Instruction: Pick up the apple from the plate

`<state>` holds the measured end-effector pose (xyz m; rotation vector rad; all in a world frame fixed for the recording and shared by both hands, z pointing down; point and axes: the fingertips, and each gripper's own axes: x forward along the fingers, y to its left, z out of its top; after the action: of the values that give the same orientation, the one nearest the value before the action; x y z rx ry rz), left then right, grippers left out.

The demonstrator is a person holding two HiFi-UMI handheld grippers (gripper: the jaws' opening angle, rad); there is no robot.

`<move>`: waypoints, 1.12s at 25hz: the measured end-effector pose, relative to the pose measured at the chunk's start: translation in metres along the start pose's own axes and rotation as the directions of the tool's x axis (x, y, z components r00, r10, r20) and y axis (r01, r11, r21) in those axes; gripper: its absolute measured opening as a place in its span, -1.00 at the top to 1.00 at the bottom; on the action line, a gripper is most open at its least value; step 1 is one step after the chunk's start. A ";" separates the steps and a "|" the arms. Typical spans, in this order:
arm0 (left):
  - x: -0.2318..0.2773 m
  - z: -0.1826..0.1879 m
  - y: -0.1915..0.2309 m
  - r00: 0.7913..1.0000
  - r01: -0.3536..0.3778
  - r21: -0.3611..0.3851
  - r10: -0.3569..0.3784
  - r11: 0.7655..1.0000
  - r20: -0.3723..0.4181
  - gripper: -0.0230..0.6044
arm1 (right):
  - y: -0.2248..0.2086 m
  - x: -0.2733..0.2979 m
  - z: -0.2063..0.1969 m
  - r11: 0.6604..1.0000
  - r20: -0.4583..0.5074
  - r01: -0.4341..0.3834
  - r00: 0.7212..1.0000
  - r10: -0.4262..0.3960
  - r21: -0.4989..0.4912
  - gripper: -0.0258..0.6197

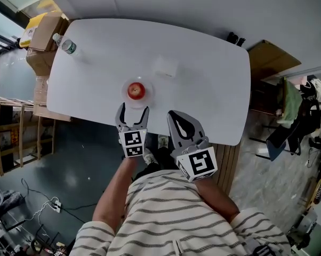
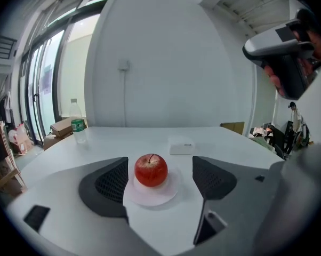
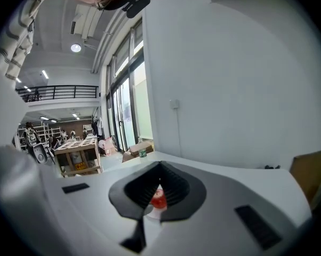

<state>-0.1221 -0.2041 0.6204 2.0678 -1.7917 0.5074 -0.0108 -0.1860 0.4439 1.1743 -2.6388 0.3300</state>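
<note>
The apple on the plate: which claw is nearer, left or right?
Left. The left claw, open, faces the apple head-on; the right claw, shut, sits farther back to its right.

We have 3 cameras. 1 sits on the head, high above the apple (image 1: 136, 90), and looks steeply down at it. 1 rides on the left gripper (image 1: 134, 110), low and very near the apple, facing it straight on. 1 rides on the right gripper (image 1: 173, 114), a bit farther from the apple, peeking at it past its own jaws. We see the apple in all 3.
</note>
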 end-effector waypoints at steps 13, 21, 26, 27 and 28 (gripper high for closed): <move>0.044 -0.031 0.014 0.998 -0.010 0.034 0.012 0.999 -0.069 -0.23 | -0.010 0.012 -0.007 1.000 -0.033 0.002 0.999 -0.002 0.004 0.88; 0.059 -0.039 0.017 0.999 -0.002 0.059 0.004 0.998 -0.042 -0.22 | -0.015 0.014 -0.013 1.000 -0.050 -0.001 0.999 0.001 0.004 0.88; 0.070 -0.047 0.024 0.998 -0.012 0.077 0.017 0.997 -0.060 -0.22 | -0.019 0.013 -0.016 1.000 -0.063 0.008 0.998 -0.008 0.004 0.88; 0.071 -0.048 0.025 0.998 -0.013 0.080 0.018 0.997 -0.063 -0.22 | -0.020 0.012 -0.015 1.000 -0.064 0.011 0.998 -0.010 0.004 0.88; 0.072 -0.048 0.025 0.998 -0.011 0.085 0.016 0.996 -0.062 -0.22 | -0.021 0.011 -0.015 1.000 -0.065 0.013 0.998 -0.012 0.005 0.88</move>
<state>-0.1390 -0.2464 0.6982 2.0718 -1.7782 0.6551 -0.0002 -0.2035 0.4640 1.1613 -2.5756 0.3667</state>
